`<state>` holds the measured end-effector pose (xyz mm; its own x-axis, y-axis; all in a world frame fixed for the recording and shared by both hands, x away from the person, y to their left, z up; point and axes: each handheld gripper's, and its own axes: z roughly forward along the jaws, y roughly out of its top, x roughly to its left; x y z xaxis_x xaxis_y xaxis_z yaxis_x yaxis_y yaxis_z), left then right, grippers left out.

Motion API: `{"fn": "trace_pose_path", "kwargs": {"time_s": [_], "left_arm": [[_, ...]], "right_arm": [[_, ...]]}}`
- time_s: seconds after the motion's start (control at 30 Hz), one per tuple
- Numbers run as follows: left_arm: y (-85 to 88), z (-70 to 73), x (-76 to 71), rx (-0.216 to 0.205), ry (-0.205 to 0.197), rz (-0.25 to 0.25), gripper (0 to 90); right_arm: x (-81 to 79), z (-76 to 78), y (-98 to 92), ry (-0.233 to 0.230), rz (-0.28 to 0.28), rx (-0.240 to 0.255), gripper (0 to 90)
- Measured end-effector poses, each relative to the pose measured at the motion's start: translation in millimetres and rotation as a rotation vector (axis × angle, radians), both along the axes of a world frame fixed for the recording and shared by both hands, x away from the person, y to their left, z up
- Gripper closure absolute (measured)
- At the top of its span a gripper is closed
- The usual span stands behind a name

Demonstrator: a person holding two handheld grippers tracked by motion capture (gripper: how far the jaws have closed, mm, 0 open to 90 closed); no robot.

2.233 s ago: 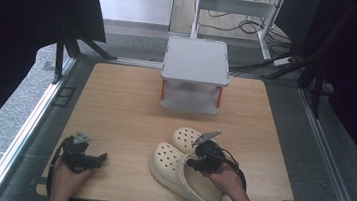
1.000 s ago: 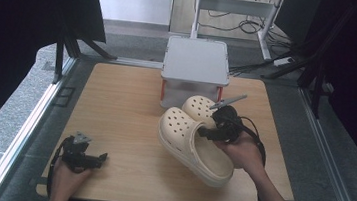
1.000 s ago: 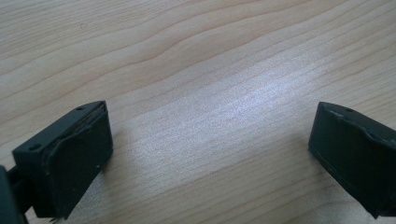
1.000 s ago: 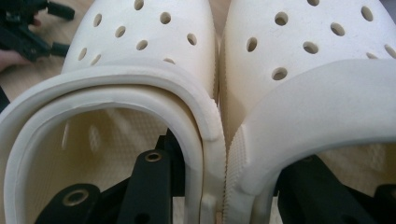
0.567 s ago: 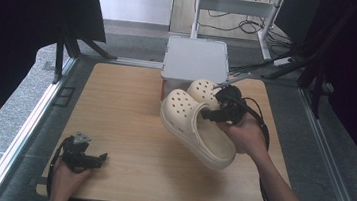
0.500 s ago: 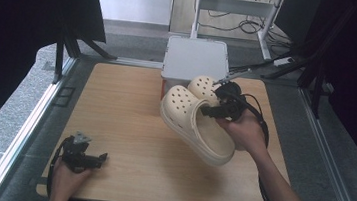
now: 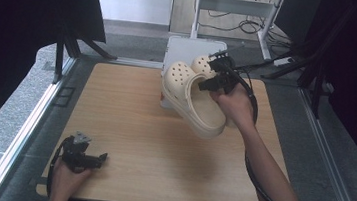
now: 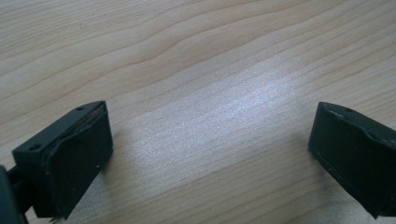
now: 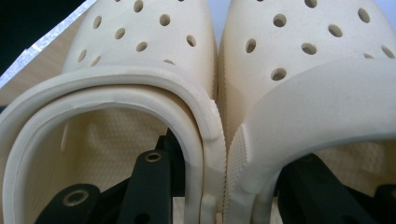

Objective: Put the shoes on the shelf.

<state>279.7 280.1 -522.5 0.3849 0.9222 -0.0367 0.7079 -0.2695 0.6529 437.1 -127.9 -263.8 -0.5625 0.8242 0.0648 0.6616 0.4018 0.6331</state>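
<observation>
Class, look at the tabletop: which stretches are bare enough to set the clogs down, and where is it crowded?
Free: the table's wide middle and left half, between the left gripper and the white box. Crowded: the far right, where the right gripper holds both clogs against that box.

A light wooden surface [image 7: 129,120] with visible grain stands on a grey speckled floor [image 7: 10,108], a metal rail [image 7: 27,130] running along its left edge. Black curtains [image 7: 30,4] hang at the left and right, dark against the paler floor beyond the far edge, where a white metal frame [image 7: 236,6] stands with black cables [image 7: 257,0] lying around its legs. Soft light falls from above and leaves a pale sheen on the wood, seen close up in the left gripper view.
</observation>
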Motion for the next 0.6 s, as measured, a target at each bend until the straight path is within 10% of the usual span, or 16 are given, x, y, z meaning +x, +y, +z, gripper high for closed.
{"fn": "trace_pose_path", "kwargs": {"time_s": [0.6], "left_arm": [[-0.3, -0.4, 0.2, 0.003, -0.003, -0.001, 0.0]], "right_arm": [[68.1, 13.3, 23.5, -0.006, -0.232, 0.024, 65.6]]}}
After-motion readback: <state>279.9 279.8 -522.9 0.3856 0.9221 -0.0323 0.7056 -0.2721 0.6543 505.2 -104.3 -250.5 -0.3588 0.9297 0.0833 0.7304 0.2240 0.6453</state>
